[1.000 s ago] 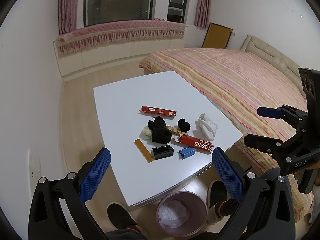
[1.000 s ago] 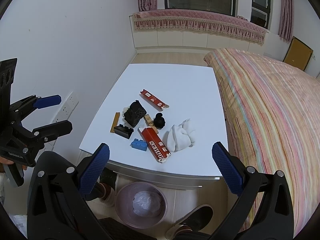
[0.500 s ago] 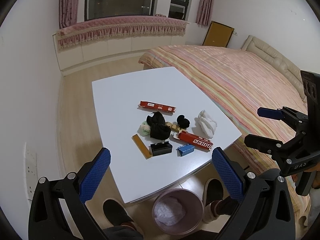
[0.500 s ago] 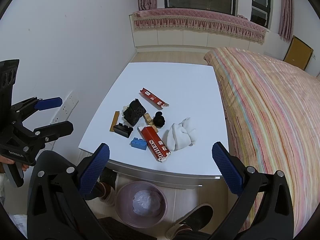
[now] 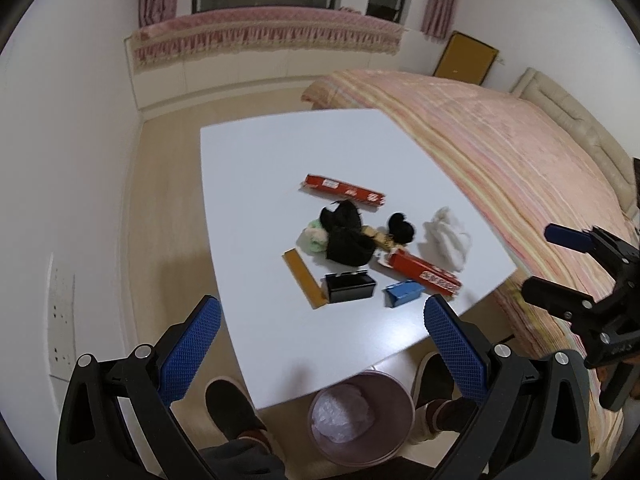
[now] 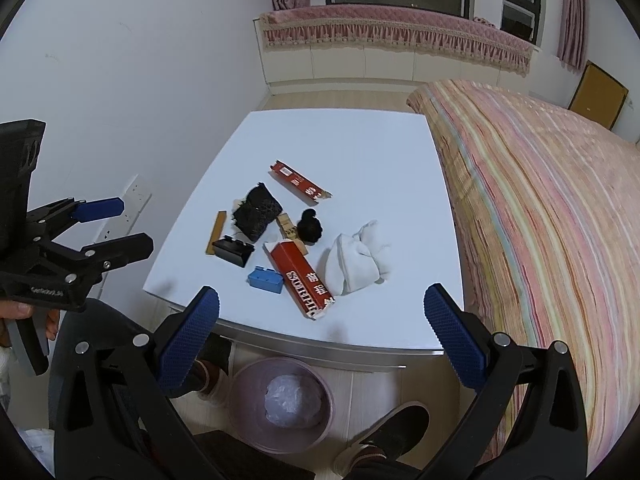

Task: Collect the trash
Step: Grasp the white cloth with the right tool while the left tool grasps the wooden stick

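Two grippers [image 5: 320, 344] [image 6: 320, 328] agape | trash mid-table [image 6: 360, 152] | edges bare

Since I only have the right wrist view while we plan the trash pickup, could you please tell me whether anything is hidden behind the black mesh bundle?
Observer: Yes. A pale green and cream wad lies against the black mesh bundle, on its side away from the bed.
Operator: Thank you. Where is the right gripper relative to the table?
Observer: The right gripper is open and holds nothing. It seems to hang off the table, over the edge of the bed.
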The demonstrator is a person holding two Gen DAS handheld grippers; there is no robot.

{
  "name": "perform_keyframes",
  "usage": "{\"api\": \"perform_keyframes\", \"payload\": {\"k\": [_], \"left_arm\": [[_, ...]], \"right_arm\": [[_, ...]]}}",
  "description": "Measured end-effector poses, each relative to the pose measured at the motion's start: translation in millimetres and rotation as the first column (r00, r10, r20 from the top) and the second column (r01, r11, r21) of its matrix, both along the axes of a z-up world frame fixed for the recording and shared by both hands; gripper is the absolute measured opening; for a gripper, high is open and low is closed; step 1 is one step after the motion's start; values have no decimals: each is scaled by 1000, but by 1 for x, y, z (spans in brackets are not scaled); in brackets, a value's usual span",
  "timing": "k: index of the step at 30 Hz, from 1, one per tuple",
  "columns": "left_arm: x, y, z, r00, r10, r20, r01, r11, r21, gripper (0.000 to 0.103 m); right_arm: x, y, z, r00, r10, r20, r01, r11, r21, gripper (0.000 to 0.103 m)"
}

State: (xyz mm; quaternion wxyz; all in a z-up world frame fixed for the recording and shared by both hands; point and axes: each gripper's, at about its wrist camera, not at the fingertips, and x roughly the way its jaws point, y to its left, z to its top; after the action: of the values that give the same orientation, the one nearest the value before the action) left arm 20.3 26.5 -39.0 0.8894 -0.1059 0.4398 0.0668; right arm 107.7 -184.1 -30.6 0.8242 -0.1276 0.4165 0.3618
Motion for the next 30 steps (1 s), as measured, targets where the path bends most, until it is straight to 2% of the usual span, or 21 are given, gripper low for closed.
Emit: {"api": "perform_keyframes", "payload": {"k": [12,21,22,25,28,29,30], "left_arm": [[47,20,-42,989,100,-109,-101,995,-3,97],[62,23,-65,973,164,-162,-162,986,28,78],[62,19,-65,973,167,-157,-161,986,53,77],[63,18,-65,975,169,-147,-160,984,75,71],[62,16,-65,977,159,-139,-146,984,98,64],[63,17,-65,979,154,-133,-141,985,99,56],[62,18,-65,981,147,-128,-135,986,99,53]], "right_arm": [[45,12,-32,999,-28,-43,27,999,-19,100],[70,22,-60,996,-35,-79,33,999,-28,100],[72,23,-63,996,-34,-80,32,999,-30,98],[76,26,-72,996,-41,-84,37,998,-51,75],[77,25,-76,995,-41,-87,36,998,-53,68],[77,26,-77,996,-42,-75,37,998,-56,64],[77,26,-76,997,-43,-68,39,997,-60,61]]}}
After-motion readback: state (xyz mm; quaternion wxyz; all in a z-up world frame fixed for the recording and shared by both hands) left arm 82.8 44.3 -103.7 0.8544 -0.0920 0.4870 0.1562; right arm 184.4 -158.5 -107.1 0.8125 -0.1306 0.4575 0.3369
